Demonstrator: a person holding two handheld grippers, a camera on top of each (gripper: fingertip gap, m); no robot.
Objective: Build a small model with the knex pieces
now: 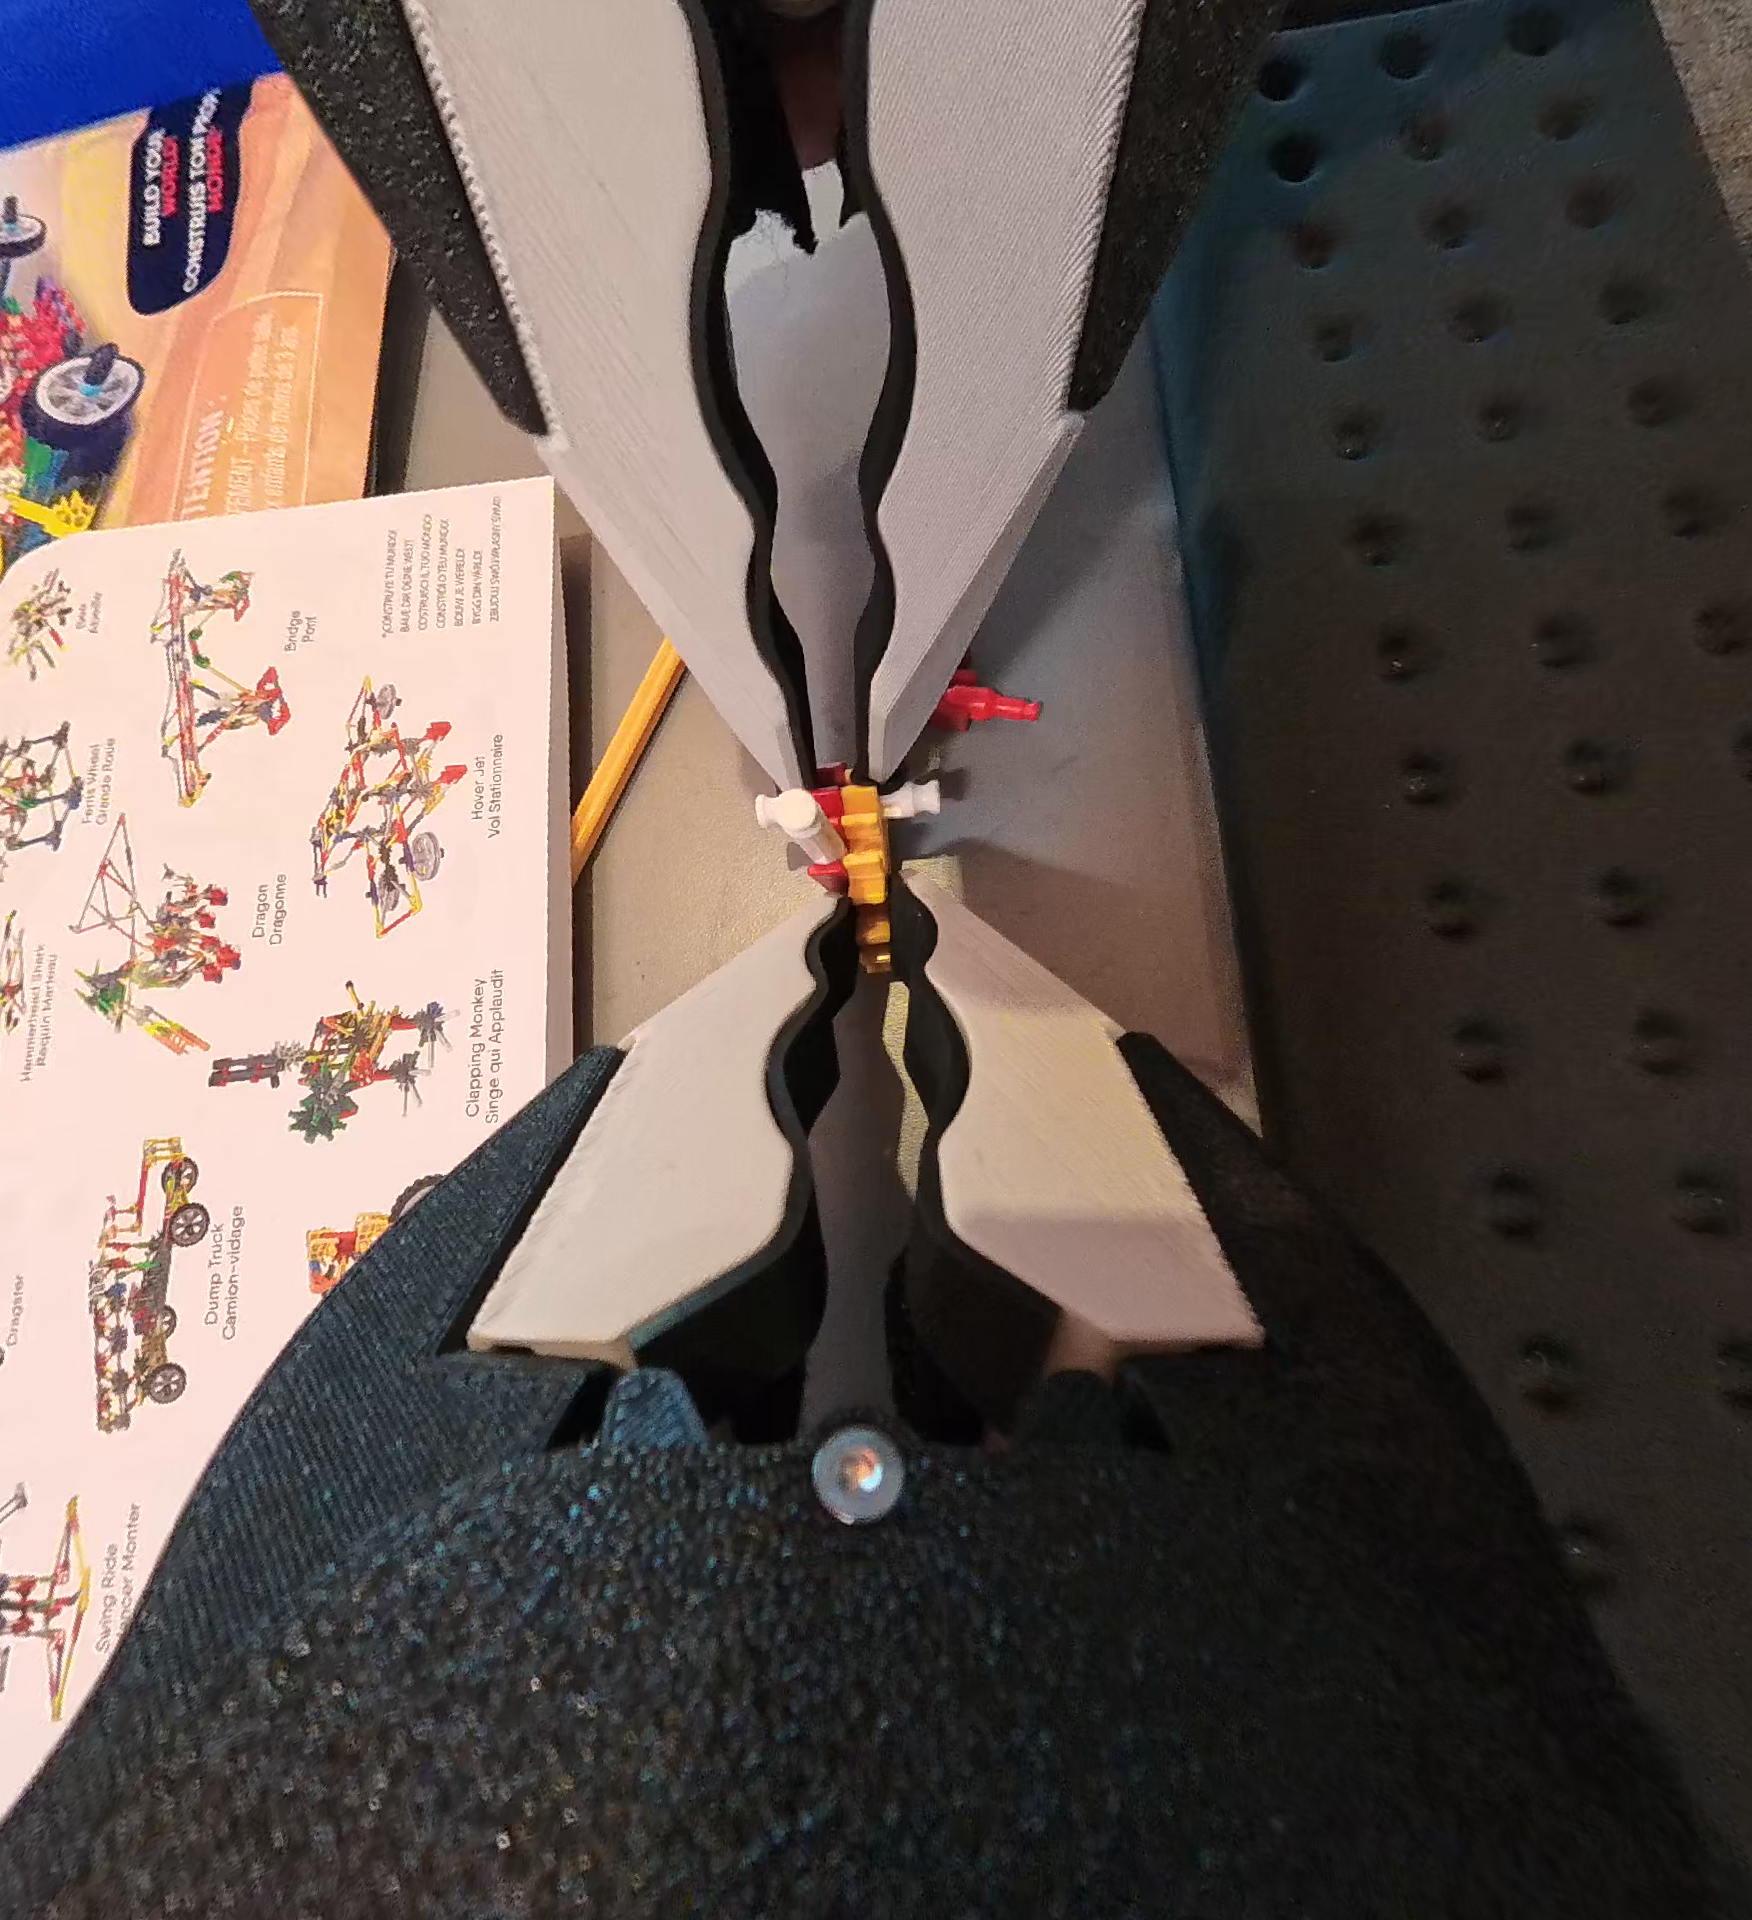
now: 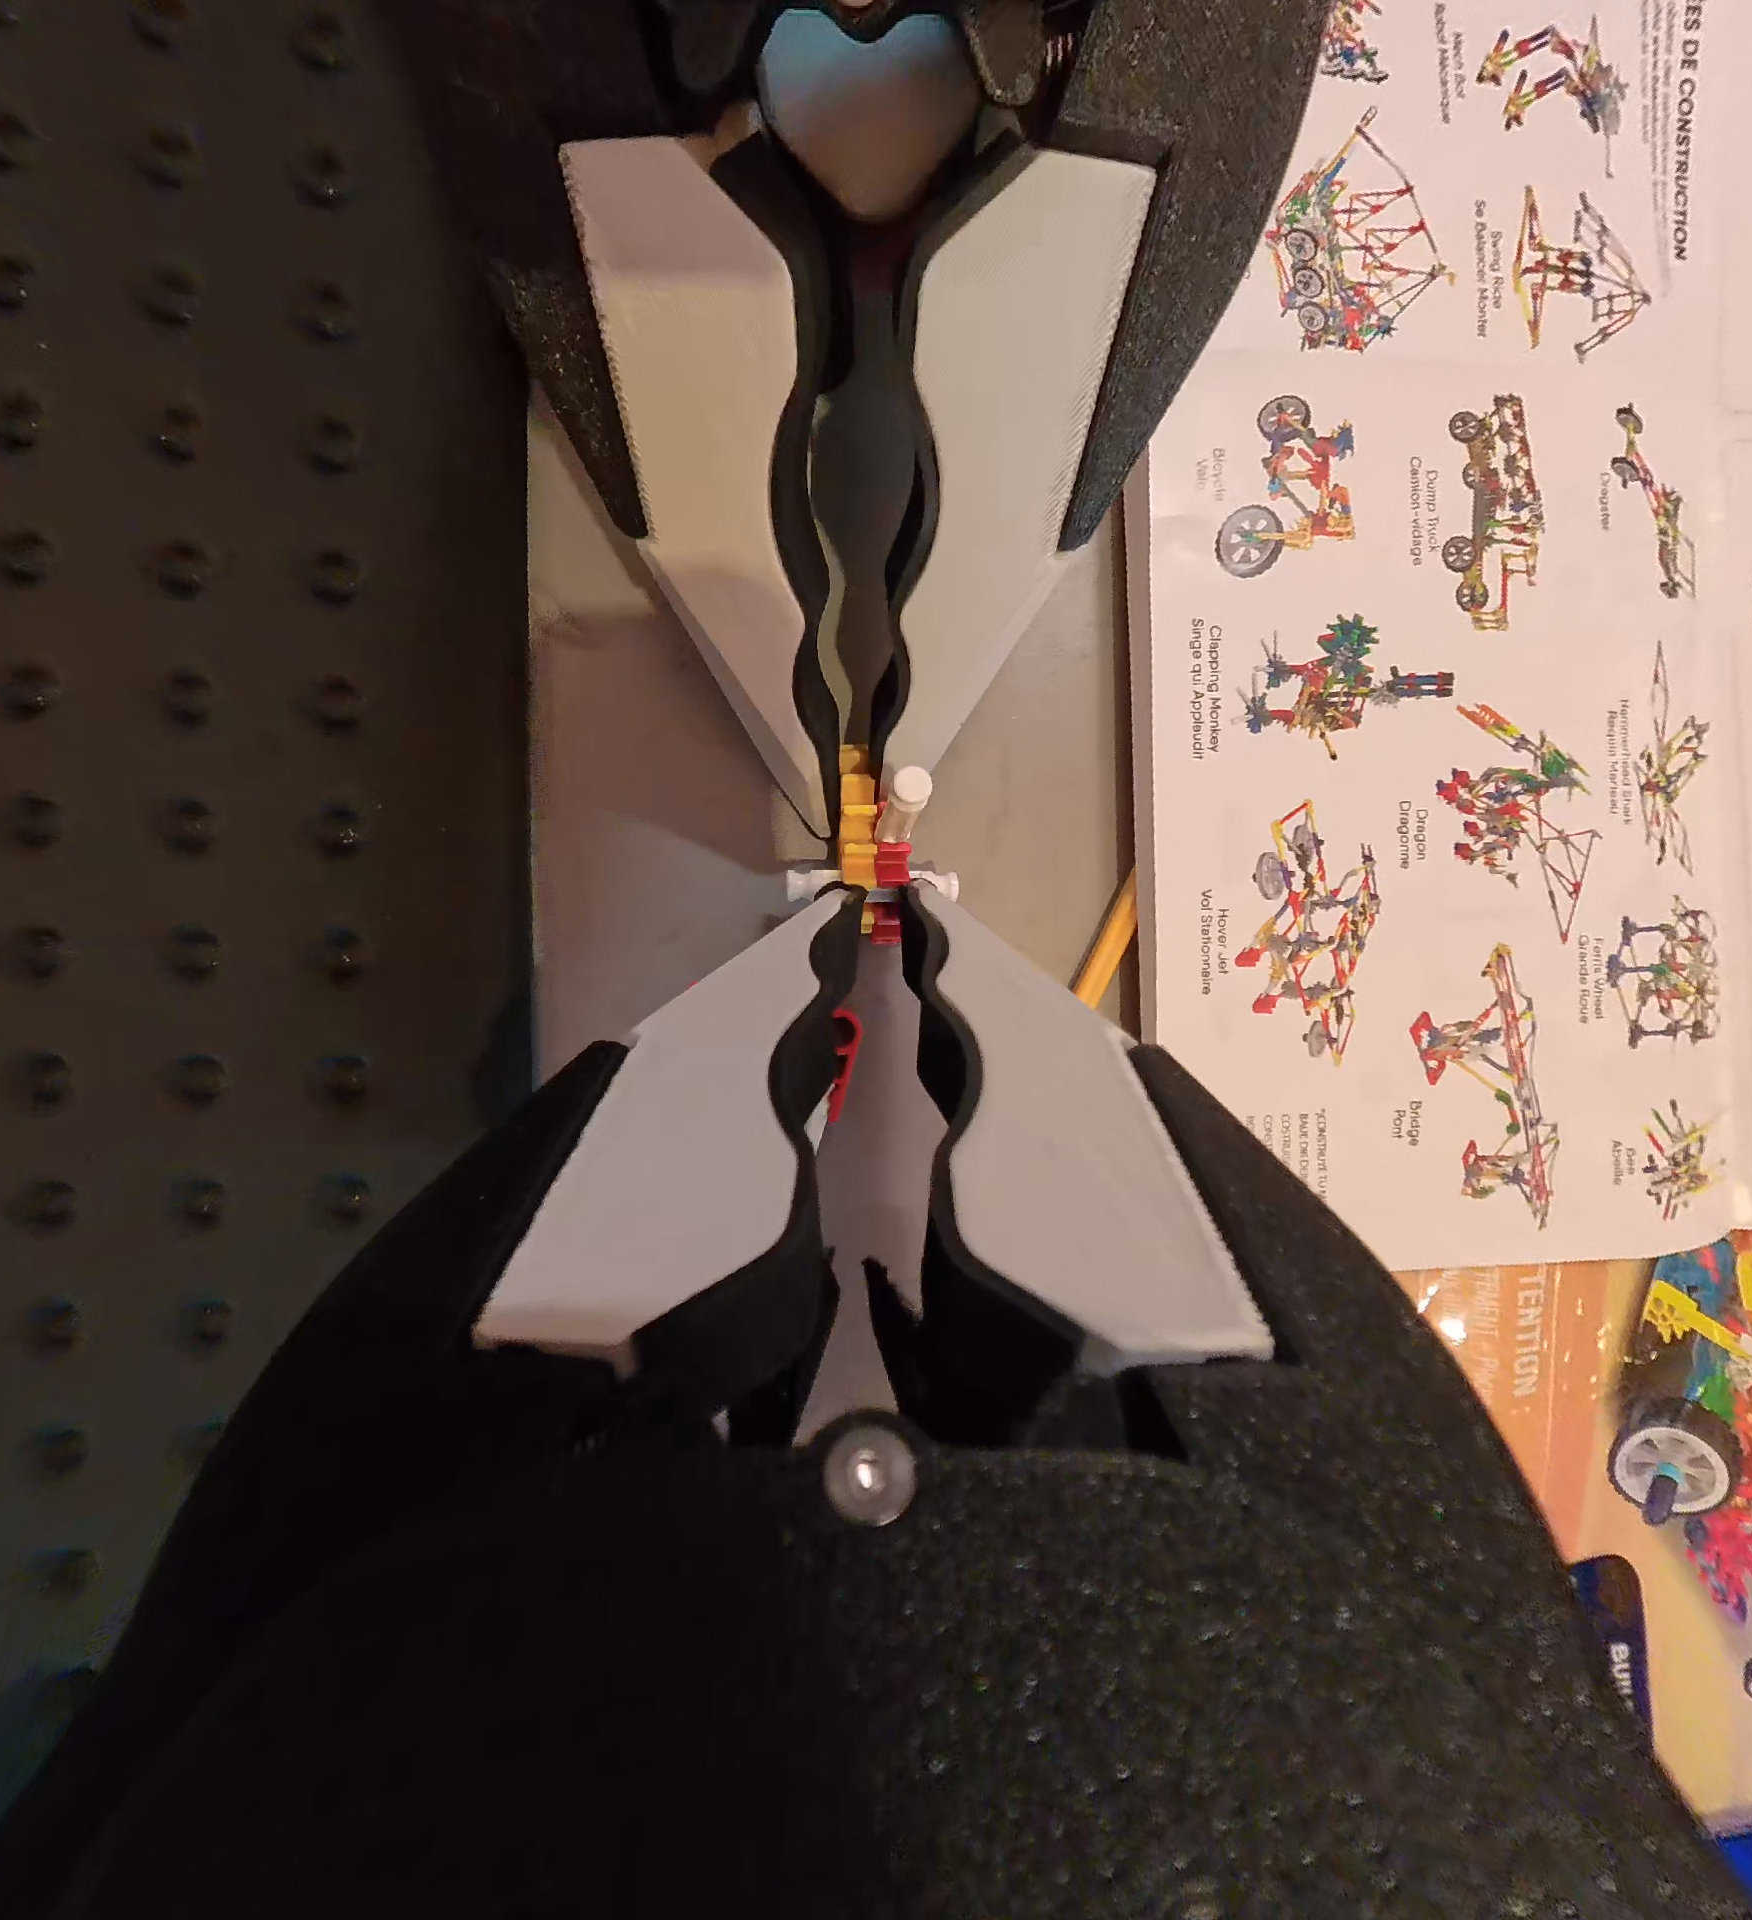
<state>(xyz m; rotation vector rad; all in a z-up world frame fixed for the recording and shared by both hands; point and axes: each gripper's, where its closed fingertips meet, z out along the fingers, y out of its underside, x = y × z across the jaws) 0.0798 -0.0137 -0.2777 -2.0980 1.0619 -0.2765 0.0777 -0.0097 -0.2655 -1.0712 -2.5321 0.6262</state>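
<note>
A small toy assembly hangs between my two grippers: a yellow connector joined to a red connector, with short white rods sticking out. My left gripper is shut on the yellow connector. My right gripper is shut on the red connector, and a white rod points up beside it. The grippers meet tip to tip: the right gripper enters the left wrist view from the top, and the left gripper enters the right wrist view from the top.
A loose red piece lies on the grey table just under the grippers. A yellow rod lies by a printed instruction sheet and the toy's box. A black perforated mat lies on the other side.
</note>
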